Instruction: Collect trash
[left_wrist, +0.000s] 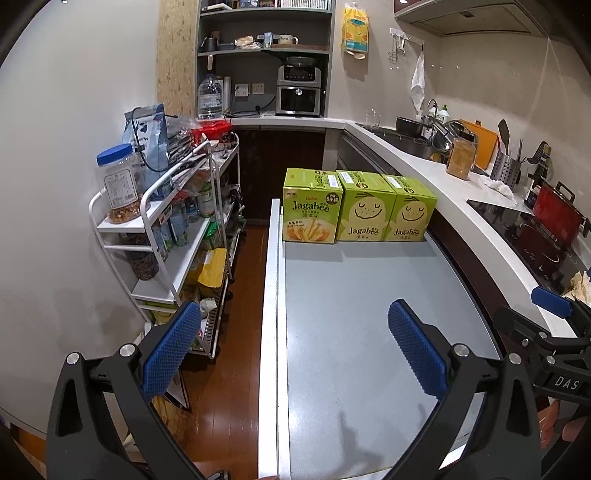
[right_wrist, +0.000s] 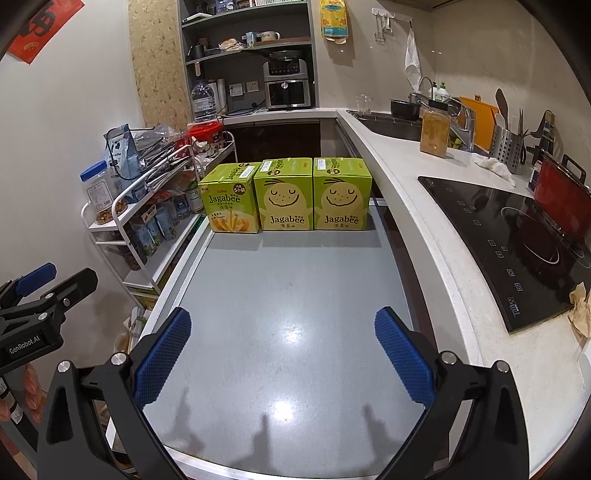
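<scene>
Crumpled brownish paper (right_wrist: 580, 308) lies on the white counter at the right edge, beside the black cooktop (right_wrist: 517, 240); the same brownish paper (left_wrist: 581, 282) shows in the left wrist view. A crumpled white tissue (right_wrist: 493, 166) rests near the steel utensil holder. My left gripper (left_wrist: 293, 349) is open over the left part of the grey table top (left_wrist: 332, 295), nothing between its blue pads. My right gripper (right_wrist: 282, 356) is open too, empty, above the grey table top (right_wrist: 295, 280). Each gripper appears at the side of the other's view.
Three green Jagabee boxes (right_wrist: 284, 195) stand in a row at the table's far end. A white wire cart (left_wrist: 166, 229) packed with jars and bags stands left. A red pot (right_wrist: 565, 206) sits on the cooktop; the sink (right_wrist: 391, 123) lies beyond.
</scene>
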